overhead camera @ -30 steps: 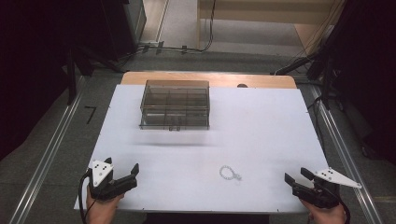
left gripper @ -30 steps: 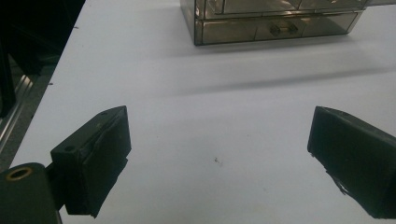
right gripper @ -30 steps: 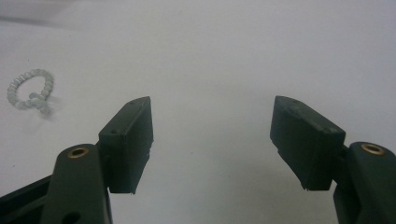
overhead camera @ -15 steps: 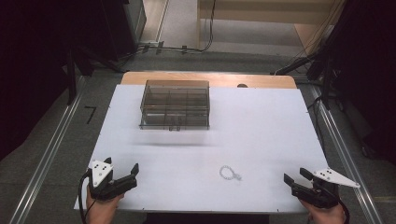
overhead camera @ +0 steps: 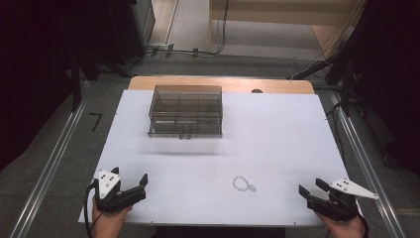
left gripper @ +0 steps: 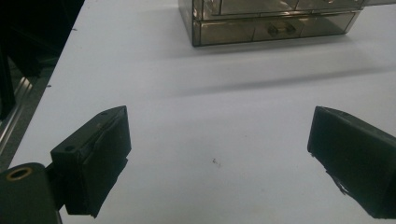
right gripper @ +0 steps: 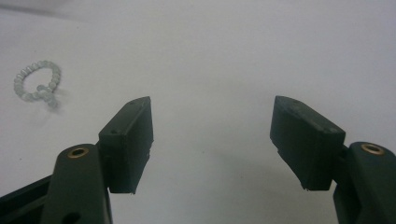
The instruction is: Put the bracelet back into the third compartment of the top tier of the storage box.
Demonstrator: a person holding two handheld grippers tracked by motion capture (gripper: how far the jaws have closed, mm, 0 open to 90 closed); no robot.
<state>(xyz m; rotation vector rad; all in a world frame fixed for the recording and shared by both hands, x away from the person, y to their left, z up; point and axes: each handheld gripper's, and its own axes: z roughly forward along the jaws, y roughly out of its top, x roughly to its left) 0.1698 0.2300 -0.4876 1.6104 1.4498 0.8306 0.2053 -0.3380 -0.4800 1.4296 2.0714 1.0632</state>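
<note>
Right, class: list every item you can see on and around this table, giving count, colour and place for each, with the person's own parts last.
Organiser box: one, smoky clear plastic with compartments and drawers, far left-centre of the table.
Bead bracelet: one, pale whitish beads, near edge, right of centre, apart from both grippers.
Table: one, white top with a wooden strip along the far edge.
Cables: several, black, on the floor beyond the table.
Left gripper: one, black, jaws open, near left corner.
Right gripper: one, black, jaws open, near right corner.
Hands: two, at the bottom edge, one holding each gripper.
</note>
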